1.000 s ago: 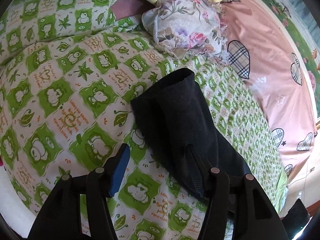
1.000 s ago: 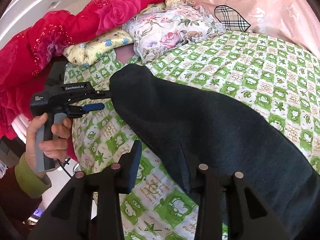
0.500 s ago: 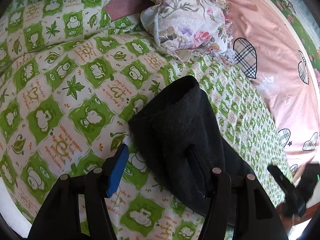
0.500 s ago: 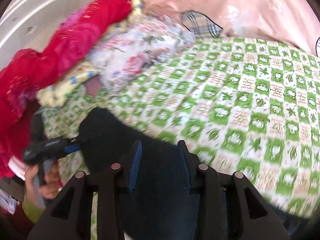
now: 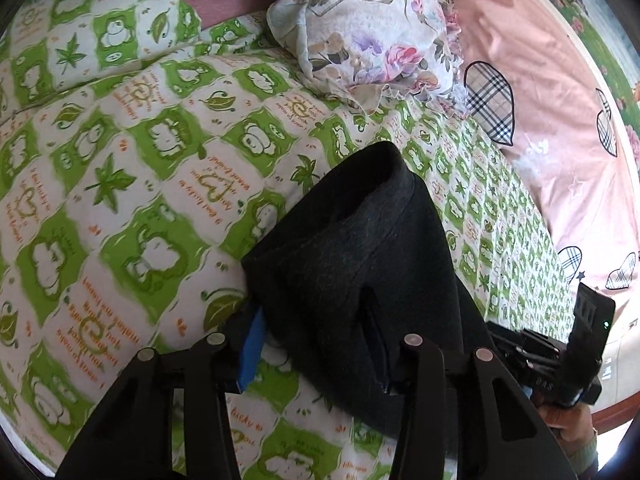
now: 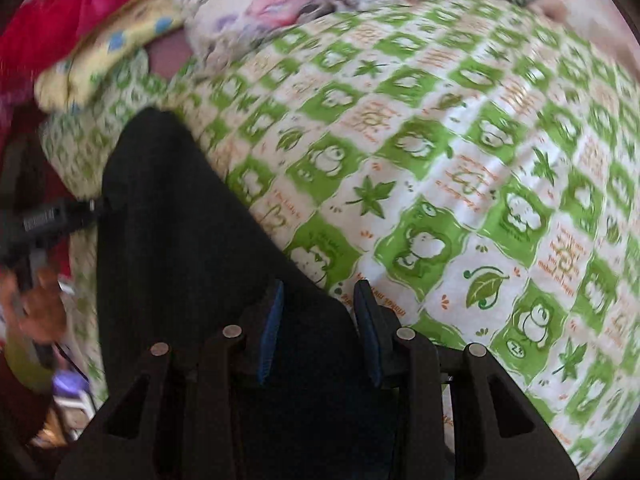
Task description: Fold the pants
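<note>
Black pants [image 5: 360, 252] lie on the green frog-print bedsheet [image 5: 120, 184], one end raised in a fold. My left gripper [image 5: 316, 332] is open, its fingers straddling the near edge of the cloth. The right gripper [image 5: 560, 360] shows at the far right of that view, held in a hand. In the right wrist view the pants [image 6: 180, 248] run from the left down to my right gripper [image 6: 320, 320], which is open with black cloth between its fingers. The left gripper [image 6: 48, 220] shows at the pants' far end.
A floral pillow [image 5: 372, 28] lies at the head of the bed, with a pink heart-print quilt [image 5: 552, 120] to its right. Red bedding [image 6: 60, 16] and a yellow pillow [image 6: 104, 56] sit at the left of the right wrist view.
My left gripper has moved closer to the pants' end. My right gripper has swung along the pants, with its fingers now around the cloth, and now shows in the left wrist view.
</note>
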Available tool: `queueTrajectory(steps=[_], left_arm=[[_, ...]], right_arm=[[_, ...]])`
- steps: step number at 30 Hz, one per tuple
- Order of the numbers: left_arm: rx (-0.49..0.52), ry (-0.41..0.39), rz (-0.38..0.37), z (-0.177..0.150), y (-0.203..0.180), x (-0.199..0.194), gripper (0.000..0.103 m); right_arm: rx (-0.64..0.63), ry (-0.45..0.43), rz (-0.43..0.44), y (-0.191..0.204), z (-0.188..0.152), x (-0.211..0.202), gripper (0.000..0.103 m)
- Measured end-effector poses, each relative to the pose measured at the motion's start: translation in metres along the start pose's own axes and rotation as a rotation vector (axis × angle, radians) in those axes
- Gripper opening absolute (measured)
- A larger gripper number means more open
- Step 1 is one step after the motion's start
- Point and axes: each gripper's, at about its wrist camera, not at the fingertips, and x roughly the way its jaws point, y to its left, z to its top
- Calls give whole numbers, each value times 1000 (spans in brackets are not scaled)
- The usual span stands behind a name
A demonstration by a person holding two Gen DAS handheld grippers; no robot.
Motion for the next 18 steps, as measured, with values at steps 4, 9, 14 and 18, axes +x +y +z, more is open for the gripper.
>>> queueTrajectory(steps=[4, 9, 14, 18], left_arm=[[31, -24, 13, 1, -7, 3, 35], [115, -97, -18, -6, -20, -19, 19], [110, -218, -127, -16, -22, -83, 18], [108, -282, -209, -23, -22, -134, 18]], right_arm=[[-26, 15, 2, 7, -3, 0, 23], [-59, -58, -39, 22, -5, -25, 10], [-38, -267, -95, 35, -1, -87, 9], [-63, -374, -153, 48, 6, -102, 9]])
